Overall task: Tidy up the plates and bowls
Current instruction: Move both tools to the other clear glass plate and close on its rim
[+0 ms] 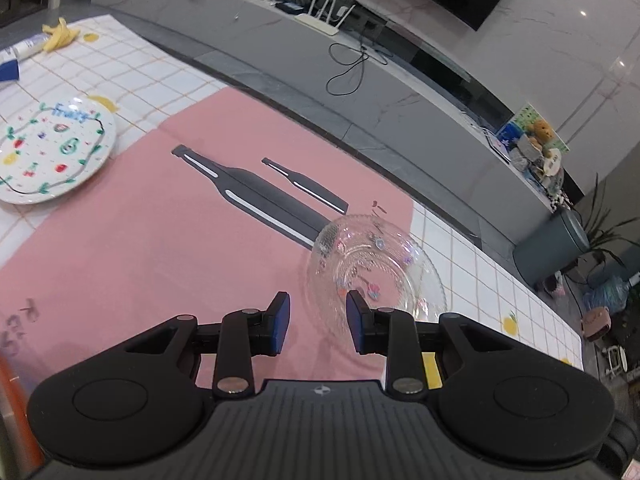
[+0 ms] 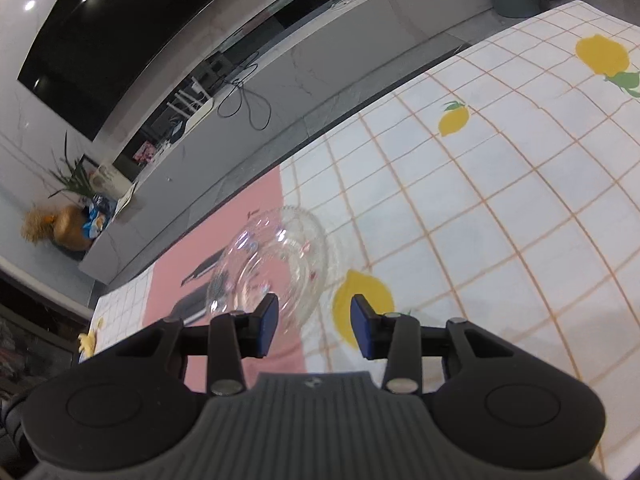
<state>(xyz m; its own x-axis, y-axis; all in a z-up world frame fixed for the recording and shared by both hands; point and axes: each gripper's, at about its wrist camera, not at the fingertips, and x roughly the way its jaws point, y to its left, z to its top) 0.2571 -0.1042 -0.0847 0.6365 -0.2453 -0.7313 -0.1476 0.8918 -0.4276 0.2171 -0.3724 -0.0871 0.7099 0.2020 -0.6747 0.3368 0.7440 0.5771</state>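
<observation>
A clear glass bowl sits inside a clear glass plate (image 1: 376,268) at the right edge of the pink mat (image 1: 160,248). A white plate with a fruit pattern (image 1: 48,156) lies at the far left on the checked cloth. My left gripper (image 1: 318,322) is open and empty, just short of the glass plate's near rim. In the right wrist view the glass bowl and plate (image 2: 276,264) lie just ahead and left of my right gripper (image 2: 314,326), which is open and empty above the cloth.
The table is covered by a white checked cloth with lemon prints (image 2: 480,200). A banana peel (image 1: 60,34) and a white tube (image 1: 24,48) lie at the far left. A grey TV bench (image 1: 320,52) with a router (image 1: 324,20) runs beyond the table's far edge.
</observation>
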